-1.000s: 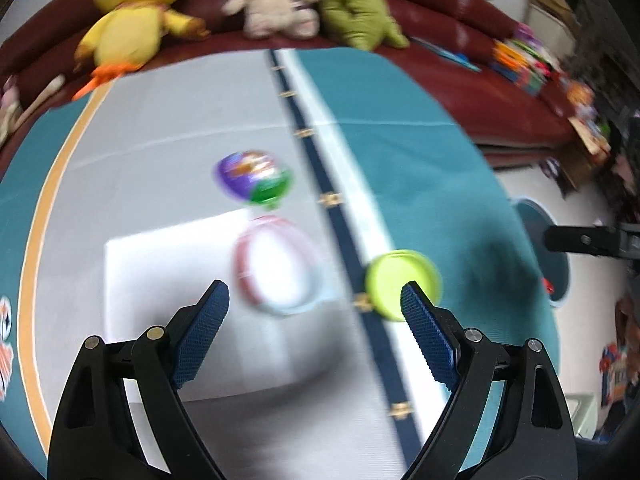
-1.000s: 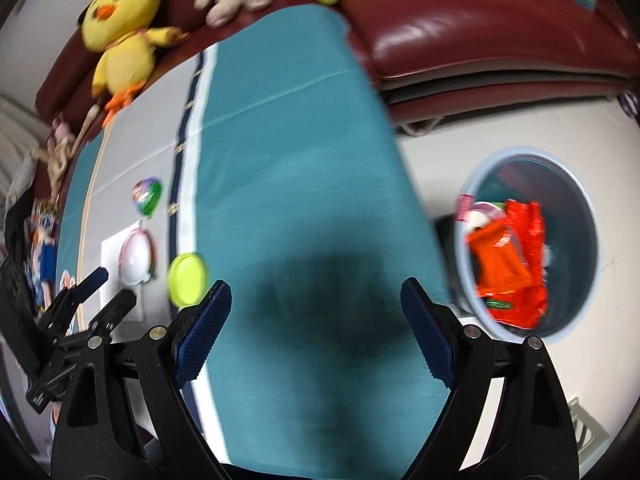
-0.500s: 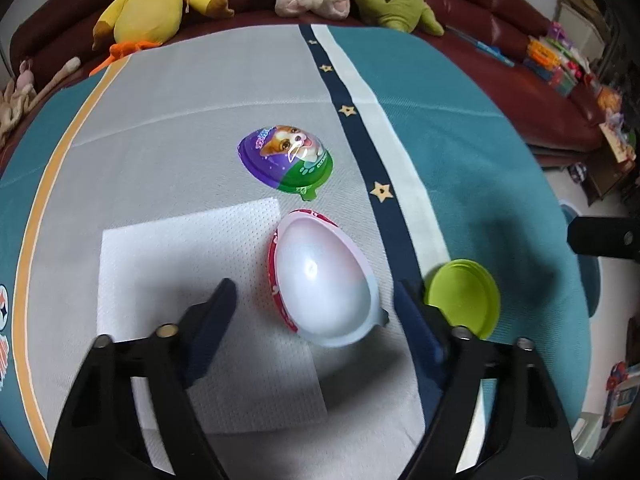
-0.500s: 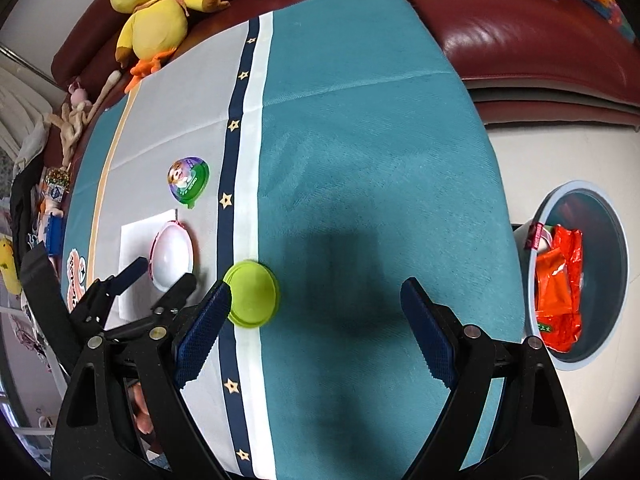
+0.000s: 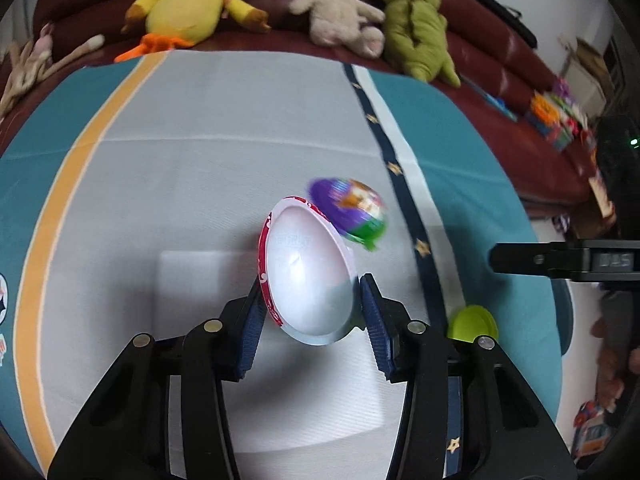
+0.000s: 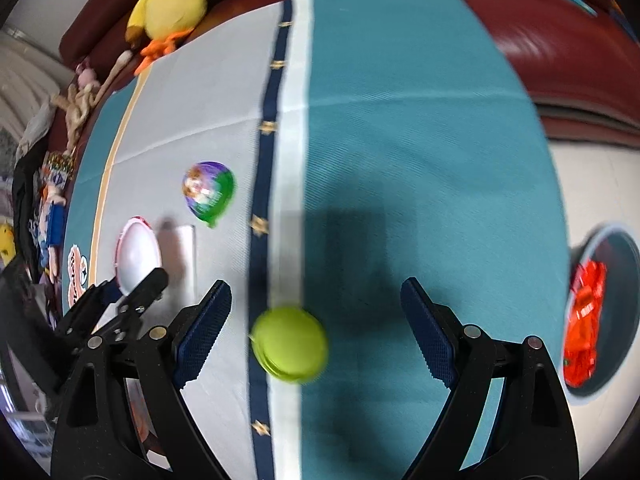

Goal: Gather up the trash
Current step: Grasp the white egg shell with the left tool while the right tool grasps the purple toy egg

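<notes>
Since the earlier frames, both grippers have advanced: the left gripper (image 5: 310, 312) has come over the white egg-shaped shell (image 5: 306, 276) and now brackets it, and the right gripper (image 6: 316, 328) has shifted across until the green lid (image 6: 289, 346) lies between its fingers. Left jaws are closing, both blue pads at the shell's rim; firm pressure cannot be confirmed. Right jaws stand wide apart, holding nothing. Shell sits on the white napkin (image 5: 200, 280) on the cloth-covered table (image 5: 200, 140), with the purple-and-green foil lid (image 5: 352, 208) just beyond it. Bin (image 6: 616, 320), already holding orange wrappers, stands on the floor past the table's right edge. Risks, as judged: the shell's smooth, curved wall may squirt out of the pads or buckle under closure; the napkin may drag along; the flat green lid offers little edge for a clean pinch
</notes>
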